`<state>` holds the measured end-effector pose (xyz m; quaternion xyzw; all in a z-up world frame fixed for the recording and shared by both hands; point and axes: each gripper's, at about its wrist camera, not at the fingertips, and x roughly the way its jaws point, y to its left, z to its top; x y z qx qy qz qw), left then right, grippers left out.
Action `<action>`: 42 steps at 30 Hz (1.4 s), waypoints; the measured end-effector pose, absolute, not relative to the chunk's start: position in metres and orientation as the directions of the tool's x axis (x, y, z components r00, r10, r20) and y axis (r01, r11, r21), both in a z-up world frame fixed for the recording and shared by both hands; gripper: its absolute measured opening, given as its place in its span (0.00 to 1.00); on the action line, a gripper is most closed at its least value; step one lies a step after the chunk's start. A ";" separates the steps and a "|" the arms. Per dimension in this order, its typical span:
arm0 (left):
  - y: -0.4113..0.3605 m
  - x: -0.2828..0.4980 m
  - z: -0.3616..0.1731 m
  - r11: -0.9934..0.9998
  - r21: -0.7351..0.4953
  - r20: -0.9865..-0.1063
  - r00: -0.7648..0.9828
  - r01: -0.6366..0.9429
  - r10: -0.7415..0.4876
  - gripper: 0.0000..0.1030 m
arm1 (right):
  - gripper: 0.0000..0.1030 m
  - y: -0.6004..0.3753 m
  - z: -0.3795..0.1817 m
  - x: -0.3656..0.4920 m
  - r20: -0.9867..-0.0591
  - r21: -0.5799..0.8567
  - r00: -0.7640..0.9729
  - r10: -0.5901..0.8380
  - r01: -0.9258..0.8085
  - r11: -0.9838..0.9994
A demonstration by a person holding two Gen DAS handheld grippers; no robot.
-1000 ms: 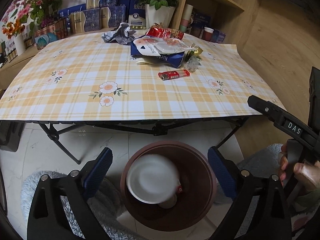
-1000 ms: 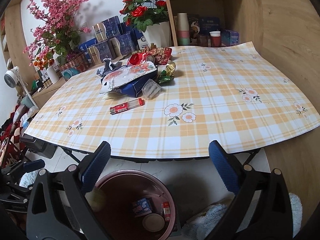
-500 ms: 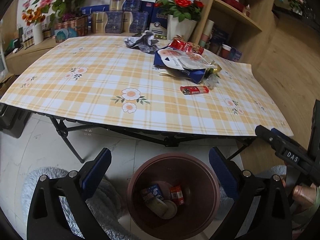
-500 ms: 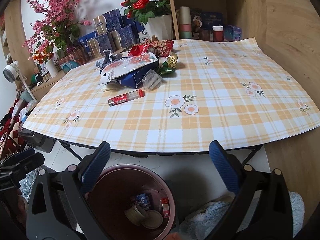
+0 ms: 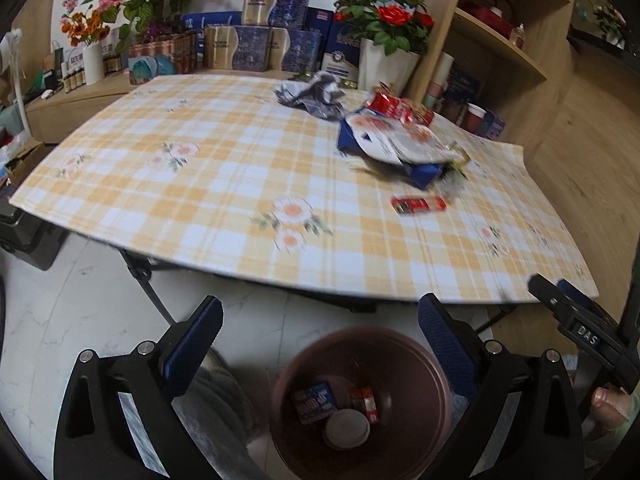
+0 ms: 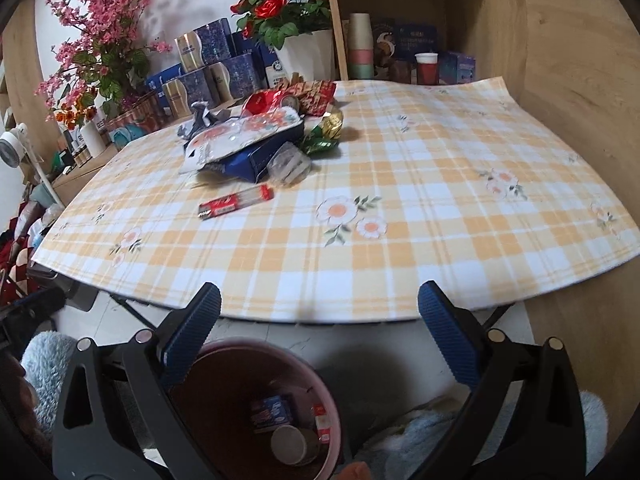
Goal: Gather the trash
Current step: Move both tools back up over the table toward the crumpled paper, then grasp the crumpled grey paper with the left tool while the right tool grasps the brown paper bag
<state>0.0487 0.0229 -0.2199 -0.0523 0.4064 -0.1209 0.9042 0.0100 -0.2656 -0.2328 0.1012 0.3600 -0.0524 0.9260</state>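
Observation:
A brown trash bin (image 5: 424,348) stands on the floor below the table's front edge; it holds a paper cup (image 5: 346,434) and small packets. It shows in the right wrist view too (image 6: 224,360). My left gripper (image 5: 318,332) is open and empty above the bin. My right gripper (image 6: 320,320) is open and empty, also near the bin. On the plaid table (image 6: 420,208) lie a red wrapper stick (image 6: 236,202), a pile of blue and white bags (image 6: 244,140), a clear plastic piece (image 6: 290,164), foil wrappers (image 6: 328,128) and crumpled grey paper (image 5: 312,94).
Flower pots (image 6: 304,56), blue gift boxes (image 5: 256,48) and a wooden shelf (image 6: 404,20) with cups stand behind the table. Fluffy rugs (image 6: 44,360) lie on the floor by the bin. The right gripper's body (image 5: 580,320) shows at the left view's right edge.
A white paper cup seen over the bin's mouth a second ago now lies at its bottom. My left gripper has risen and swung left. My right gripper moved slightly toward the table.

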 end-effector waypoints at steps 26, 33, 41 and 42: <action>-0.018 0.469 -0.208 0.932 -0.362 -0.760 0.586 -0.020 -0.283 0.94 | 0.94 -0.378 -0.150 0.214 -0.612 0.189 0.790 0.045 0.090 0.978; -0.033 0.488 -0.248 0.982 -0.152 -0.835 0.517 0.116 -0.190 0.93 | 0.94 -0.371 -0.143 0.285 -0.642 0.099 0.764 0.059 0.007 0.995; -0.031 0.479 -0.250 0.965 -0.073 -0.841 0.505 0.254 -0.196 0.75 | 0.94 -0.326 -0.161 0.400 -0.705 0.155 0.689 0.167 -0.081 0.985; -0.030 0.479 -0.251 0.963 -0.084 -0.842 0.499 0.254 -0.205 0.75 | 0.94 -0.318 -0.169 0.420 -0.723 0.167 0.667 0.181 -0.086 0.982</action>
